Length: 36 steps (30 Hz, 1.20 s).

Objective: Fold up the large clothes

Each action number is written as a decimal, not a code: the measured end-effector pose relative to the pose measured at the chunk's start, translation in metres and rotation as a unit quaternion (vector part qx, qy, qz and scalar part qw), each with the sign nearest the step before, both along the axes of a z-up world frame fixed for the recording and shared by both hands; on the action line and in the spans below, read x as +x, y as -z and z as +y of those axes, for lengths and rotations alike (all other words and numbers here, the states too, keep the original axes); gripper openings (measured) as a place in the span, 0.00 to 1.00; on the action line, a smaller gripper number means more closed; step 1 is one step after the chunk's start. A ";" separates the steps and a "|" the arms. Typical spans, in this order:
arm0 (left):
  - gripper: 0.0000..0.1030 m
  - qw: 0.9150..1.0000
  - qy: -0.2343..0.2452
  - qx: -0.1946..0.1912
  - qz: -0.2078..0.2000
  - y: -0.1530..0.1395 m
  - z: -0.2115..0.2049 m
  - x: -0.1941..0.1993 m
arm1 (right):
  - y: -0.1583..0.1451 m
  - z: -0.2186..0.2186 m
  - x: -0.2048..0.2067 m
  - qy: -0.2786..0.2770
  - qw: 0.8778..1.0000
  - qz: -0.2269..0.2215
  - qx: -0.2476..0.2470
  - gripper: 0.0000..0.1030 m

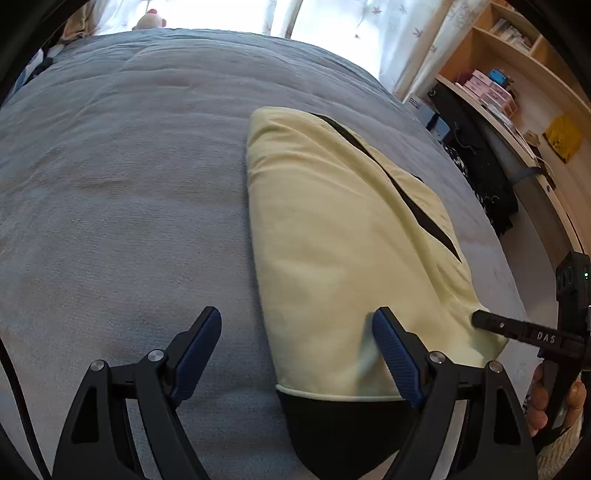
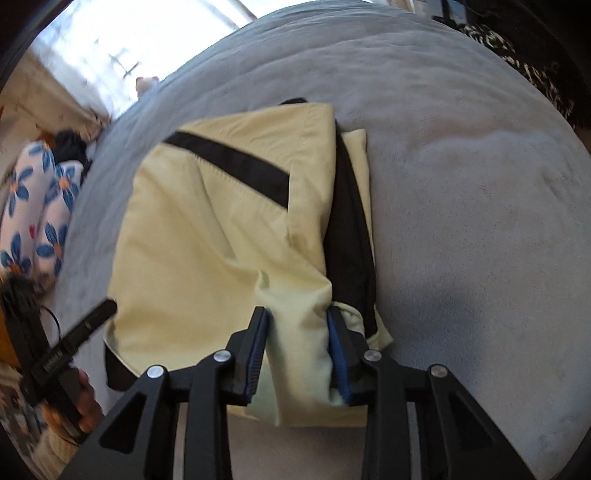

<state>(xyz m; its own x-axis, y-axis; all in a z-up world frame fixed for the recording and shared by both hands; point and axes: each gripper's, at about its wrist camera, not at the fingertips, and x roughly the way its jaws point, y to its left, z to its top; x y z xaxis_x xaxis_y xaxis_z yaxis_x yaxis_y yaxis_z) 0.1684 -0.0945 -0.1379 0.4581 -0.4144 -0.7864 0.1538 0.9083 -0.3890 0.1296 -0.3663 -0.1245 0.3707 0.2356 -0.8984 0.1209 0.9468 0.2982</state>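
Two tongs are at work near me: my right tongs [image 2: 297, 332] are clenched on a bunched near fold of the pale yellow garment [image 2: 221, 236], while my left tongs [image 1: 295, 347] hang released over its near left edge, gripping nothing. The garment lies already folded into a compact block on the grey bed [image 1: 129, 184], its black trim [image 2: 236, 162] running toward the far side. I judge I should lay this fold flat before letting go, keeping edges aligned.

One pale yellow garment with black trim [image 2: 207, 236] lies on one grey-blue fleece blanket [image 2: 461, 206]; two black two-finger grippers, left [image 1: 297, 345] and right [image 2: 297, 345]; one plush toy [image 1: 149, 20].
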 end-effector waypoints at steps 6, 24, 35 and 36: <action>0.80 1.000 0.019 0.003 0.005 0.001 -0.012 -0.002 | 0.000 0.003 -0.010 -0.021 1.000 -0.009 -0.012 0.24; 0.82 0.998 0.067 0.016 0.015 0.016 -0.045 -0.003 | 0.020 -0.015 -0.043 0.047 0.998 -0.026 -0.040 0.07; 0.82 0.997 0.076 0.030 0.015 0.015 -0.056 0.000 | -0.029 -0.024 -0.027 0.084 0.994 -0.072 -0.021 0.33; 0.82 0.996 0.077 0.032 0.016 0.013 -0.058 0.000 | -0.032 -0.027 -0.022 0.092 0.993 -0.076 -0.019 0.36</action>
